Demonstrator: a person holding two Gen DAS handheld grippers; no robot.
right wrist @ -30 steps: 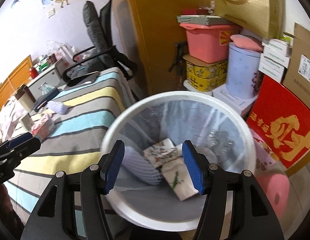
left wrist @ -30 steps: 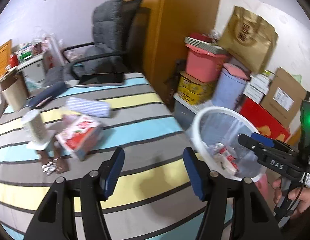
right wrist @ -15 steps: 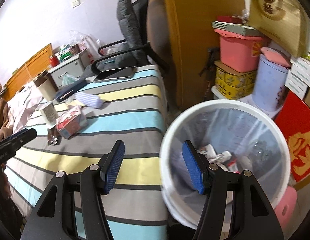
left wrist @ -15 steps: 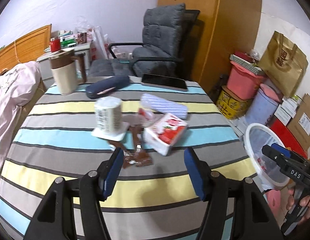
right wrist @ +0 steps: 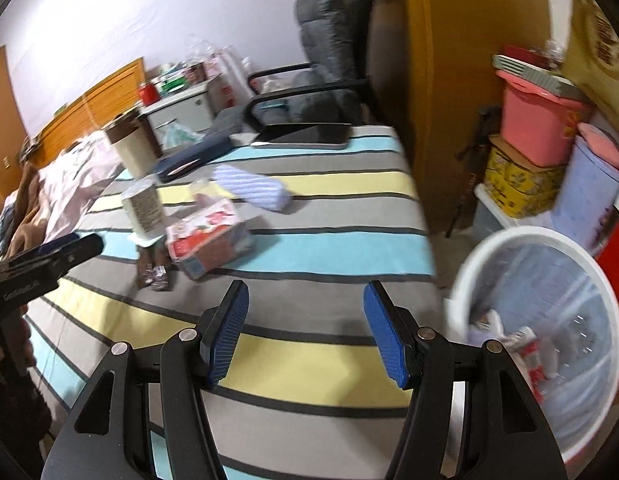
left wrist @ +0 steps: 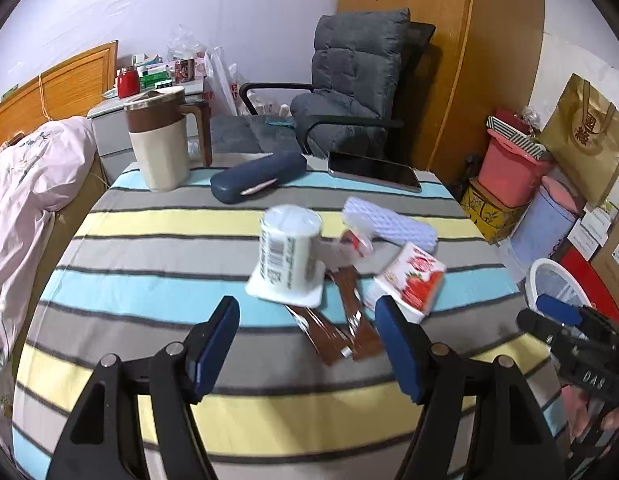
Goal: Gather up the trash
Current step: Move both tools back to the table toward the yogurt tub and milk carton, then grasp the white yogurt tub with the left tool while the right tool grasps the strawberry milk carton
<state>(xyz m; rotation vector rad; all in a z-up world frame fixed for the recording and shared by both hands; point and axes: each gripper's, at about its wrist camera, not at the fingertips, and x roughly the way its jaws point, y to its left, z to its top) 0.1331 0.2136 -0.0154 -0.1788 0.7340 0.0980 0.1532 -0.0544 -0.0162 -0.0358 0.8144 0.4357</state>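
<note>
On the striped table [left wrist: 149,248] lie an upside-down white yoghurt cup [left wrist: 287,256], brown wrappers [left wrist: 337,328], a red-and-white strawberry carton [left wrist: 409,282] and a crumpled clear wrapper [left wrist: 355,240]. My left gripper [left wrist: 305,344] is open and empty, just short of the wrappers. My right gripper [right wrist: 305,332] is open and empty over the table's near right part. The white bin [right wrist: 549,320], lined with a clear bag, stands beside the table with trash inside. The cup [right wrist: 143,210], carton [right wrist: 207,238] and wrappers [right wrist: 153,274] also show in the right wrist view.
A beige jug [left wrist: 159,144], a dark blue case [left wrist: 259,176], a tablet [left wrist: 373,170] and a striped white roll [left wrist: 389,226] lie at the table's back. A grey chair [left wrist: 349,92] stands behind. Boxes and a pink tub [left wrist: 509,168] crowd the right. Bedding [left wrist: 25,184] lies left.
Both grippers have swung left from the bin toward the table. The left one now faces the cup and wrappers; the right one has left the bin's mouth. Both stay open.
</note>
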